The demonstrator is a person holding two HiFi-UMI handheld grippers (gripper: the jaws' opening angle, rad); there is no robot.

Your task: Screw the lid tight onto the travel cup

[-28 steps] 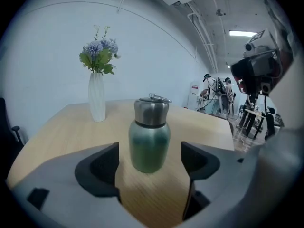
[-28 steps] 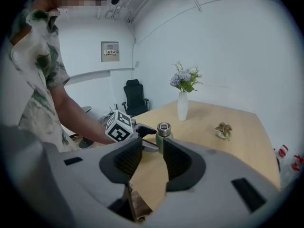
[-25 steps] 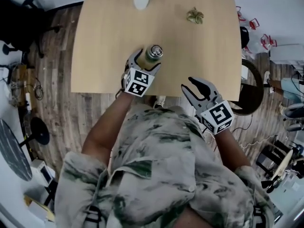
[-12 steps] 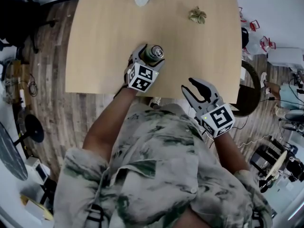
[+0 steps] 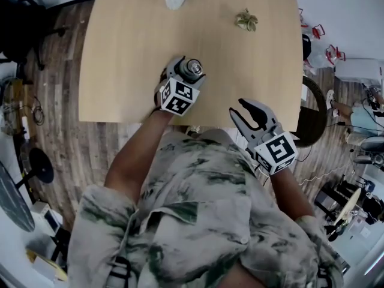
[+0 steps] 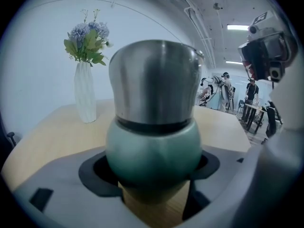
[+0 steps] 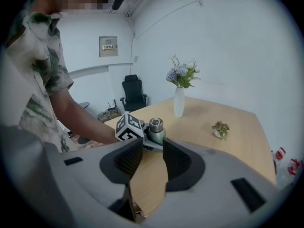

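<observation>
Cup (image 5: 193, 69) first: the travel cup stands upright over the near part of the wooden table (image 5: 132, 41), a little in from the front edge, caught in the left gripper (image 5: 183, 74). From the left gripper view the two jaws press on either side of its rounded green body (image 6: 152, 151), and the steel lid (image 6: 154, 82) sits on top of that body with a dark seam between them. Whether the base rests on the wood or hangs just above it, I cannot tell.

The right gripper (image 5: 243, 114) hovers at the table's front edge, well apart from the cup and to its right. Its jaws stand apart with nothing between them, only bare tabletop showing in the gap (image 7: 153, 158), and it points toward the cup.

At the far edge of the table stands a white vase (image 7: 178, 102) of flowers, and a small plant (image 5: 246, 20) sits near the far right corner.
</observation>
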